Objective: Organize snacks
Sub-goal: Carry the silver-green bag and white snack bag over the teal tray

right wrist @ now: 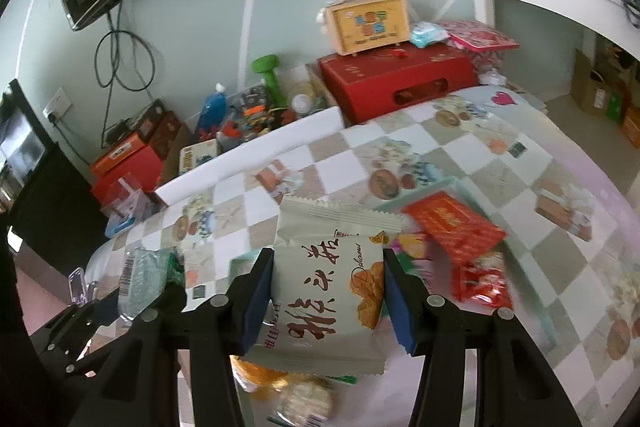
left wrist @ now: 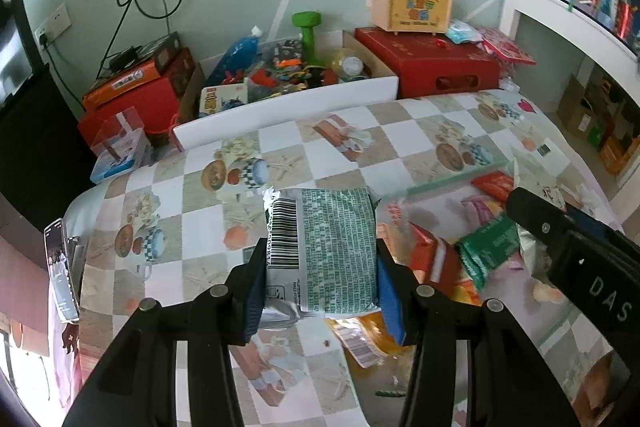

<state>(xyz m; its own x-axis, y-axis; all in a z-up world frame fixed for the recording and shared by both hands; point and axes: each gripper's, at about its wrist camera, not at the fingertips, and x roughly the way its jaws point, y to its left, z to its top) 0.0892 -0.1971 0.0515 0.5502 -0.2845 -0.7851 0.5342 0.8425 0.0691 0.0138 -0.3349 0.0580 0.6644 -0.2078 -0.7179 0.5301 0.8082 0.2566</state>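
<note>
Over checkered tablecloth (left wrist: 400,143), low centre: left gripper (left wrist: 320,267) pinching green snack packet (left wrist: 336,247), right gripper (right wrist: 328,291) pinching cream pastry packet (right wrist: 324,291); probably light, crinkly, crushable, best squeezed mid-body.

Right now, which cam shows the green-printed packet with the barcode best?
Left wrist view: the green-printed packet sits centred and sharp, clamped in the left gripper, barcode readable. Right wrist view shows it only at the left edge, small and blurred.
</note>
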